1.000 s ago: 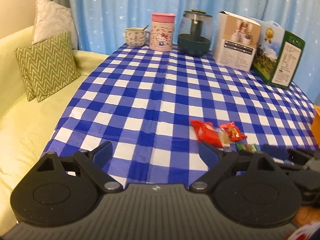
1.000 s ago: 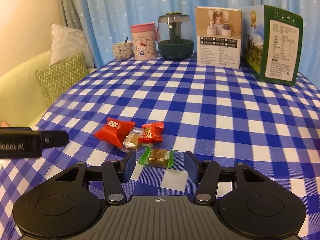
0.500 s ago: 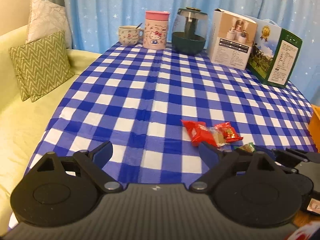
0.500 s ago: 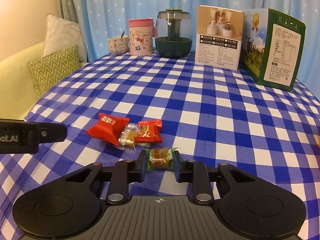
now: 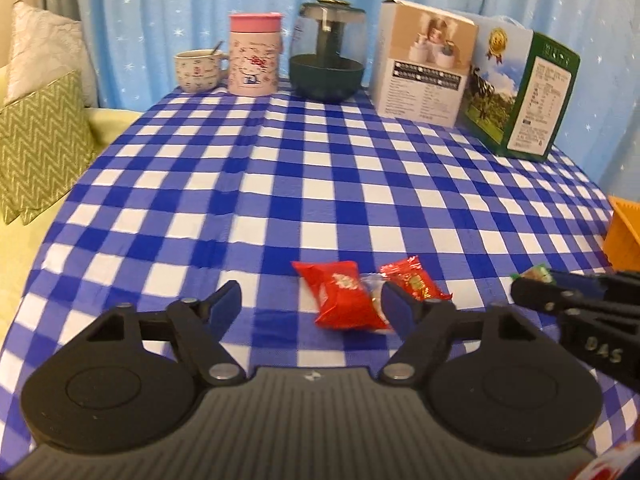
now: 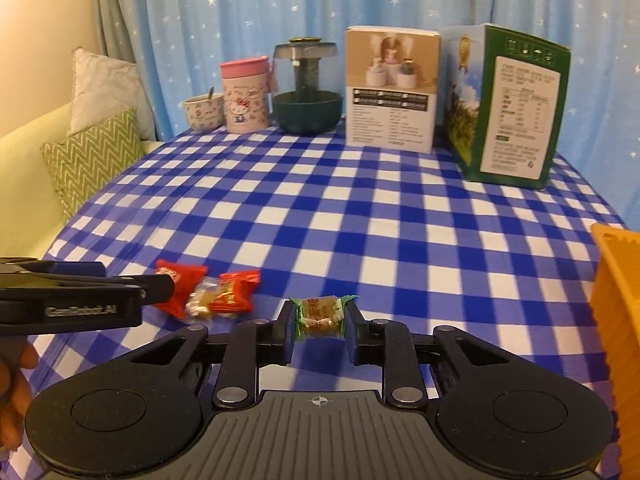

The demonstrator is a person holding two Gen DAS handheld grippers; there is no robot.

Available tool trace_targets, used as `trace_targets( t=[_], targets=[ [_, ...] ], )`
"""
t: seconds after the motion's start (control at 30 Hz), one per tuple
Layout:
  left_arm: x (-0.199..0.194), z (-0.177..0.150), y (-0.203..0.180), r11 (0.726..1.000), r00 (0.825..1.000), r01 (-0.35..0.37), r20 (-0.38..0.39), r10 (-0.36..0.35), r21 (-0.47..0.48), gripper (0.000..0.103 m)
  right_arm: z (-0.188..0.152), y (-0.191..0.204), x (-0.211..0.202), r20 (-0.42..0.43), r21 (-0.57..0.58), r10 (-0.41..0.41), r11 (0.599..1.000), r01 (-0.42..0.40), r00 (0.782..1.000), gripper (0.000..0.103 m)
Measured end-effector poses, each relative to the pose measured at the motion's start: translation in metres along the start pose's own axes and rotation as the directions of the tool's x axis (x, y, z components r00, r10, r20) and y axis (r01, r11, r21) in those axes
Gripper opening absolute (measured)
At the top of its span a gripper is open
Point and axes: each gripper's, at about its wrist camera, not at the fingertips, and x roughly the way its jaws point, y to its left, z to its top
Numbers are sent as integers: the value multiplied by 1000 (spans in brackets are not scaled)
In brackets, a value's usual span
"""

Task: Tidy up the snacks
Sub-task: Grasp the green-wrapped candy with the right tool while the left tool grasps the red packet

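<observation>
Green-wrapped snack (image 6: 320, 317) pinched by right gripper (image 6: 319, 330), orange basket (image 6: 618, 280) beside

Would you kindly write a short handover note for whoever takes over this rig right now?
Right claw: shut on the green candy, raised above the checked cloth.
Left claw: open, empty, near the remaining snacks.
On the cloth: big red packet, clear candy, small red candy, clustered together.
Orange bin sits at the right edge.
Done: green candy picked up.
Left: likely bin it, then the other three.
</observation>
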Motion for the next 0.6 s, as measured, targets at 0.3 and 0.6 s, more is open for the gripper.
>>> trace_targets(
  t=[0.3, 0.6],
  targets=[
    [20, 0, -6, 999, 999, -19, -31, 20, 47, 38, -5, -17, 7, -27, 65, 3, 998, -1, 1000, 25],
    [15, -2, -8, 997, 999, -24, -39, 27, 71, 23, -3, -17, 3, -21, 84, 13, 996, -11, 1000, 25]
  ],
)
